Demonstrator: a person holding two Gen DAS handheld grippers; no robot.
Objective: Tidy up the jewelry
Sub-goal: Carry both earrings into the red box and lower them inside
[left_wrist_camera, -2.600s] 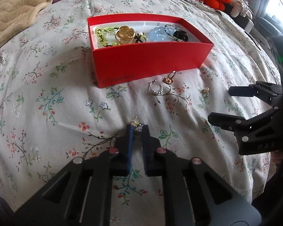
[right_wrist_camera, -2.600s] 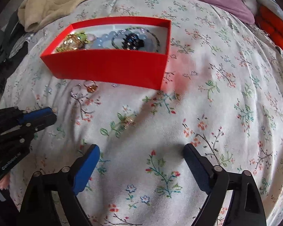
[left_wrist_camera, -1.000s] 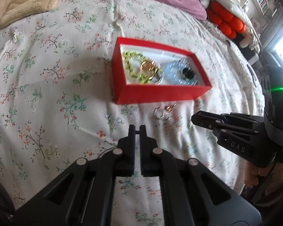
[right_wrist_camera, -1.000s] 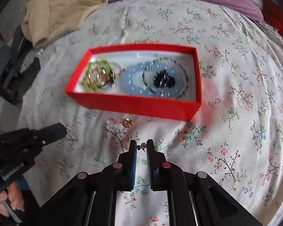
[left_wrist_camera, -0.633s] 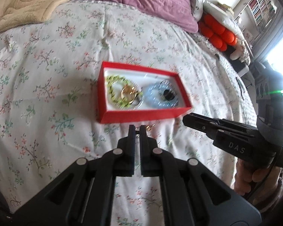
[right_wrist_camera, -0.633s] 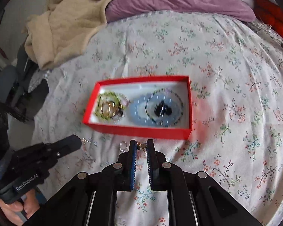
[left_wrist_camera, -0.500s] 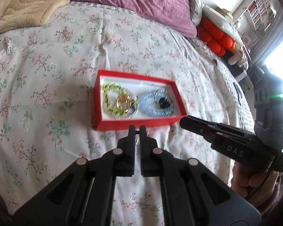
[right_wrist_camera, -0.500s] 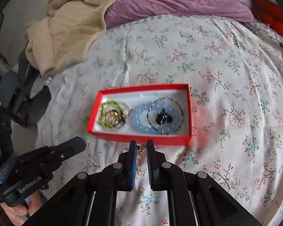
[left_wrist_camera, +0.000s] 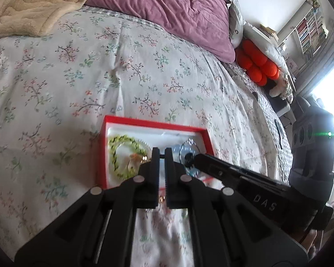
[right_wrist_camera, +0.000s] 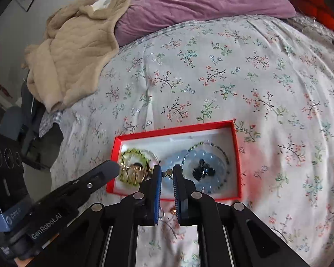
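Two tools over red box [right_wrist_camera: 178,131] on floral bed [right_wrist_camera: 267,84] | left tool [left_wrist_camera: 162,153] pressed together, pinching a small earring [right_wrist_camera: 123,166] above green bead bracelet [left_wrist_camera: 122,143], left end | right tool [right_wrist_camera: 166,171] pinching a small stud [right_wrist_camera: 168,172] above pale blue bracelet [right_wrist_camera: 202,155] | two rings [right_wrist_camera: 168,211] on bed, near side of box

Beige blanket [right_wrist_camera: 71,51] — purple pillow [right_wrist_camera: 200,2]
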